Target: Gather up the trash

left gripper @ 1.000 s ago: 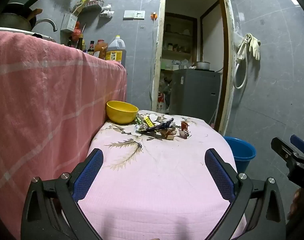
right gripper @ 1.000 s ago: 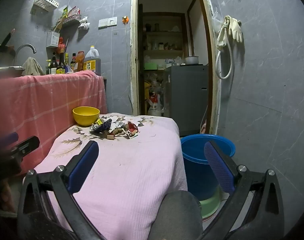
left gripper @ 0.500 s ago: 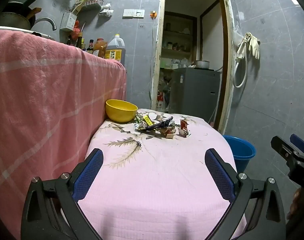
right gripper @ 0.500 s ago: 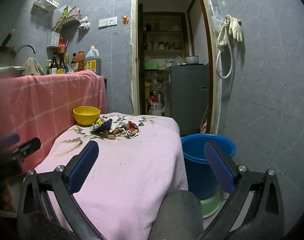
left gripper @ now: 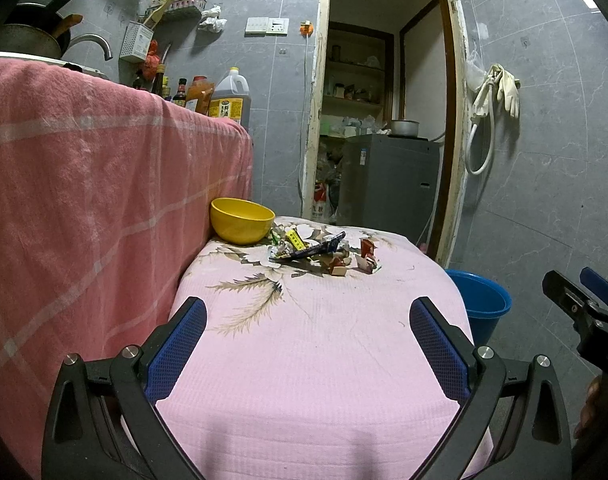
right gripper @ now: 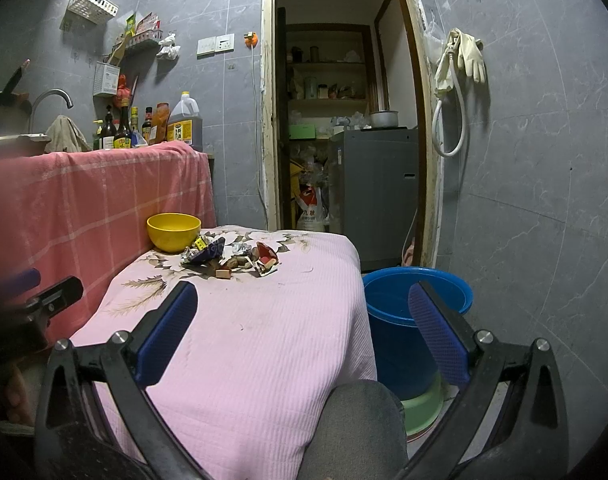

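Observation:
A heap of trash [left gripper: 320, 252] [right gripper: 228, 256], made of wrappers, foil and small scraps, lies at the far end of a low table under a pink cloth [left gripper: 320, 344] [right gripper: 256, 328]. A yellow bowl [left gripper: 242, 220] [right gripper: 174, 232] stands just left of the heap. A blue bucket [left gripper: 482, 304] [right gripper: 400, 320] stands on the floor off the table's right side. My left gripper [left gripper: 307, 344] is open over the near half of the table, nothing between its fingers. My right gripper [right gripper: 302, 328] is open too, held above the table's right edge and the bucket.
A counter draped in a pink checked cloth [left gripper: 88, 200] rises along the table's left side, with bottles [right gripper: 144, 126] and a tap [right gripper: 52, 98] on top. An open doorway [left gripper: 380, 128] with a grey cabinet lies beyond. A green basin [right gripper: 422, 408] sits under the bucket. A knee [right gripper: 356, 428] shows below.
Both grippers have drifted only slightly; the scene looks almost the same. Both stay open and empty.

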Available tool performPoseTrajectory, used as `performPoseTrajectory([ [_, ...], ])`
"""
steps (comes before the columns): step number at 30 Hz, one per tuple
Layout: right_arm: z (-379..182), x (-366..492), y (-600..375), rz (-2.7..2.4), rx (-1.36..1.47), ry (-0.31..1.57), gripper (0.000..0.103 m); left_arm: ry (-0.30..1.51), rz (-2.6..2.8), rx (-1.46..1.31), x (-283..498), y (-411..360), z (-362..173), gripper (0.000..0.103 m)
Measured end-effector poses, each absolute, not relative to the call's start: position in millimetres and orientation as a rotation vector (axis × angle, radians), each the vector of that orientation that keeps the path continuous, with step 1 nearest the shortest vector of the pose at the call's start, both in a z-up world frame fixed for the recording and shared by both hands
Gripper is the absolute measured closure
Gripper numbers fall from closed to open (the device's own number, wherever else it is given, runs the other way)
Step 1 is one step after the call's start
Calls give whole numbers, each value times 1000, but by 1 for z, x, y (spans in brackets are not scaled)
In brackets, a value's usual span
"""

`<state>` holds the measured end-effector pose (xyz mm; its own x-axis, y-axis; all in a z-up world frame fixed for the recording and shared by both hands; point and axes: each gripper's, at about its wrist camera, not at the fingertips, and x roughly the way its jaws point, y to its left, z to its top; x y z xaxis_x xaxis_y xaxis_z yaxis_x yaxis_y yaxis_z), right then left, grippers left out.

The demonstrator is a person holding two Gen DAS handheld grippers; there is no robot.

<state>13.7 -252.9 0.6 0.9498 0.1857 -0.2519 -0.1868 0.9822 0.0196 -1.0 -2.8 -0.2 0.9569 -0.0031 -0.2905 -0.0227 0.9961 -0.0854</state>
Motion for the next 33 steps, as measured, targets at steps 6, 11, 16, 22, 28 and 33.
performPoseTrajectory([
  [6, 1, 14, -253, 190, -4, 256, 0, 296, 10, -89, -2, -2, -2, 3],
  [11, 0, 14, -252, 190, -3, 257, 0, 297, 10, -88, -1, -2, -2, 4],
  [16, -1, 14, -252, 190, -3, 257, 0, 297, 10, -88, -1, -2, -2, 4],
  [22, -1, 14, -251, 190, -2, 258, 0, 299, 10, -88, -1, -2, -2, 4],
  [28, -2, 14, -251, 190, -2, 258, 0, 300, 10, -88, -1, -2, -1, 4],
  [33, -3, 15, -251, 190, -1, 259, 0, 301, 12, -89, 2, -2, -5, 3],
])
